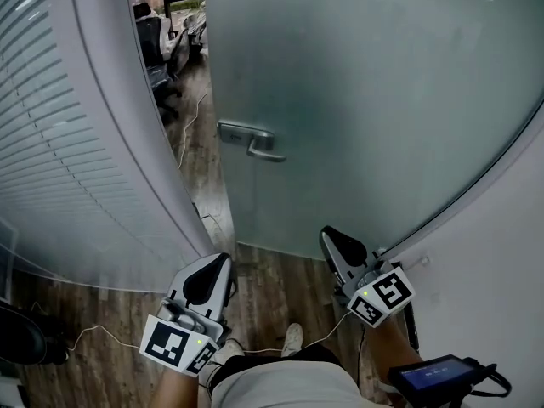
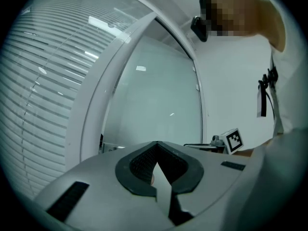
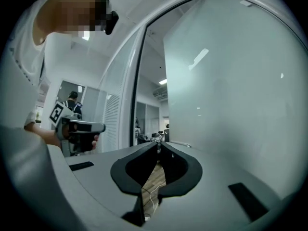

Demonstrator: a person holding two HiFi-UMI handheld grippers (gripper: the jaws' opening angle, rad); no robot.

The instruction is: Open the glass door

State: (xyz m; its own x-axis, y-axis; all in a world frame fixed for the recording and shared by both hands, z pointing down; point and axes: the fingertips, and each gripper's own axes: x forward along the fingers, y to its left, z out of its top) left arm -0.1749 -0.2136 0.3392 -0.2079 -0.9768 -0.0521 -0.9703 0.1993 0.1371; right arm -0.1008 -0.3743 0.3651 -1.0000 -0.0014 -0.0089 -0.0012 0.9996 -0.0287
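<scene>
The frosted glass door [image 1: 365, 100] stands ajar, its free edge to the left. Its metal lever handle [image 1: 253, 142] sits near that edge. My right gripper [image 1: 326, 233] is below the door's bottom edge, apart from the handle, shut with nothing in it. My left gripper [image 1: 223, 258] hangs lower left by the door frame, also shut and empty. The right gripper view shows the door [image 3: 231, 90] close on the right, the closed jaws [image 3: 159, 143] and the left gripper [image 3: 79, 129] off to the side. In the left gripper view the jaws [image 2: 156, 143] meet at their tips before the door [image 2: 159, 100].
A curved white partition with blinds [image 1: 51, 143] stands at the left. Through the gap I see wood floor and office chairs [image 1: 161, 41]. A white wall [image 1: 501, 253] is at the right. A cable [image 1: 93, 330] runs over the floor, near the person's shoe [image 1: 291, 338].
</scene>
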